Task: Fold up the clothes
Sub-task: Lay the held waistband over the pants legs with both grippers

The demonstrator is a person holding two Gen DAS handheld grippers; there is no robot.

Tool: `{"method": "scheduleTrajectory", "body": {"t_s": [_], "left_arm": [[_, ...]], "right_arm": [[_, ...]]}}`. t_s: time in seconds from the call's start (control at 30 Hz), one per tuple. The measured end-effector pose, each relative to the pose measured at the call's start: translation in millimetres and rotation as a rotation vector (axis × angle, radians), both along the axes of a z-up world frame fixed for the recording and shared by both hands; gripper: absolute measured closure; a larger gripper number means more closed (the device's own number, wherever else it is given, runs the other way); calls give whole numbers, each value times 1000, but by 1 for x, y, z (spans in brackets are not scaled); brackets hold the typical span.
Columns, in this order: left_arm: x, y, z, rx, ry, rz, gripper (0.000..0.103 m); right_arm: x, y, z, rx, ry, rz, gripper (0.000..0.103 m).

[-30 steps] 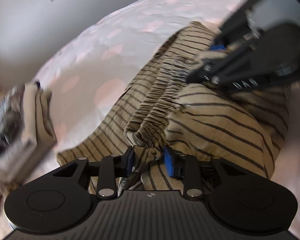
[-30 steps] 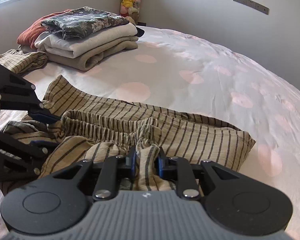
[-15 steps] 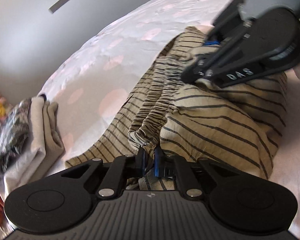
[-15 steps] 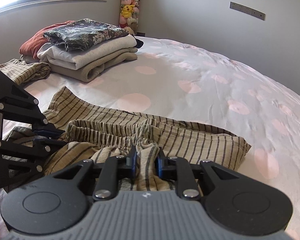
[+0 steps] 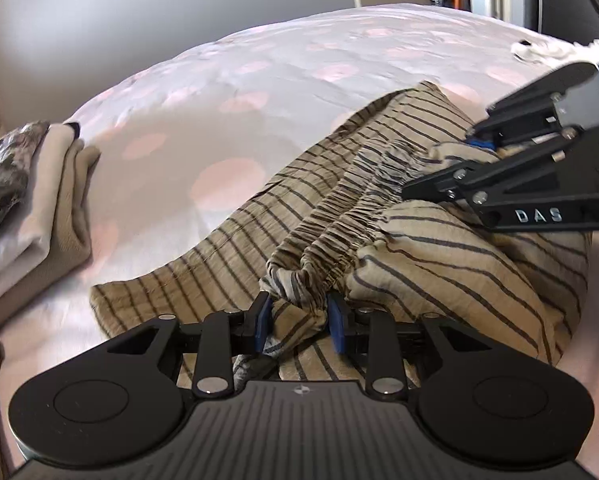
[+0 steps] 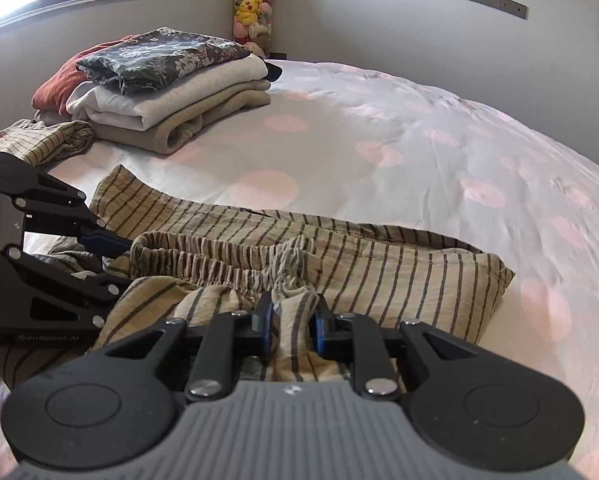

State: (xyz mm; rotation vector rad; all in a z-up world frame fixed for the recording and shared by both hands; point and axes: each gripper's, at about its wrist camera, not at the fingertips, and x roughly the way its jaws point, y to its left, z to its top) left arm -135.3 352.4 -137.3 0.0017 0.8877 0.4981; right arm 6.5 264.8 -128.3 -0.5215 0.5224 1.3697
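The left tool [image 5: 298,322] has just been opening, yet a bunched end of the waistband [image 5: 331,224] of the striped trousers [image 5: 451,280] sits between its pads. The right tool [image 6: 292,322] pinches the band's other end, narrowly. The band runs straight from one tool to the other, slack and puckered, low over the bed [image 6: 379,120].
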Motion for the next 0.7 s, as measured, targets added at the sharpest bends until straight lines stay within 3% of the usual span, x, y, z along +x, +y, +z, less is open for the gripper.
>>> {"method": "scheduleTrajectory", "body": {"t_s": [0.17, 0.27, 0.53, 0.7], "left_arm": [[-2, 5, 4, -30, -18, 14, 87], [-3, 1, 10, 0, -30, 13, 91], [-15, -3, 43, 95, -136, 39, 92], [-6, 18, 45, 96, -157, 63, 92]], "right_arm": [[1, 1, -1, 0, 6, -5, 82], [-1, -3, 3, 23, -1, -6, 82], [-6, -16, 27, 166, -55, -9, 83], [0, 3, 33, 208, -72, -3, 83]]}}
